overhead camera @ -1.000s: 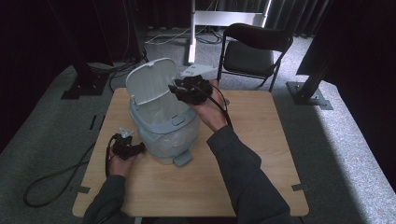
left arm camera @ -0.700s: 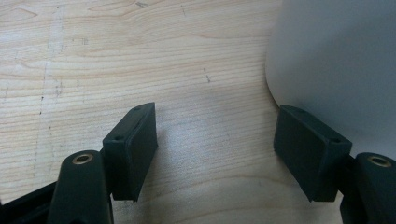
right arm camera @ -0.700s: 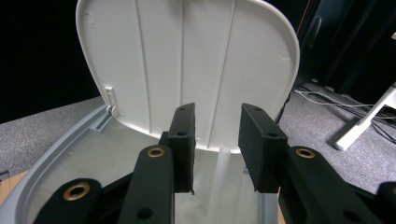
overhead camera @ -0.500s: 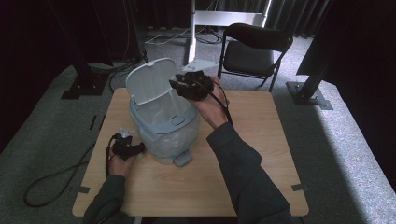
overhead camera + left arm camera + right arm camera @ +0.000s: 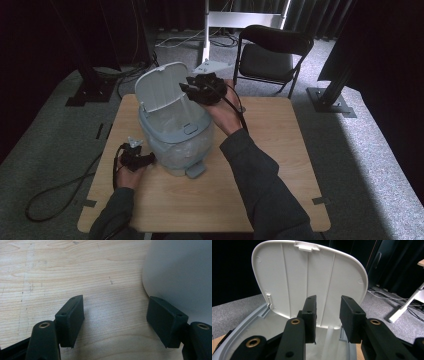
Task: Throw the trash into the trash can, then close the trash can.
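1. I see the pedal bin (image 5: 177, 145) standing on the wooden bench (image 5: 280, 165), a little toward 9 o'clock from the bench's middle in the high view.
2. Its lid (image 5: 161, 92) is raised, tilted back toward 11 o'clock, with the ribbed underside facing my right claw.
3. A pale liner (image 5: 172, 120) lines the inside of the bin, and the foot pedal (image 5: 196, 171) juts out at 5 o'clock from the base.
4. My right claw (image 5: 187, 89) hangs over the open mouth of the bin, at about 1 o'clock from the bin's middle, just in front of the lid.
5. In the right gripper view the right claw (image 5: 327, 316) has its jaws partly apart, with a clear gap between the pads and nothing in it; the lid (image 5: 294, 277) stands beyond them, and I cannot tell whether a pad touches it.
6. The grey rim of the bin (image 5: 242, 327) curves away at 8 o'clock in that view.
7. My left claw (image 5: 150, 159) lies low on the bench at 9 o'clock from the bin's base, just beside its wall.
8. In the left gripper view the left claw (image 5: 115, 318) stands wide open over bare wood, holding nothing; the bin's pale wall (image 5: 180, 272) rises at 2 o'clock, close behind one jaw.
9. A black folding chair (image 5: 272, 55) stands on the floor at 12 o'clock beyond the bench.
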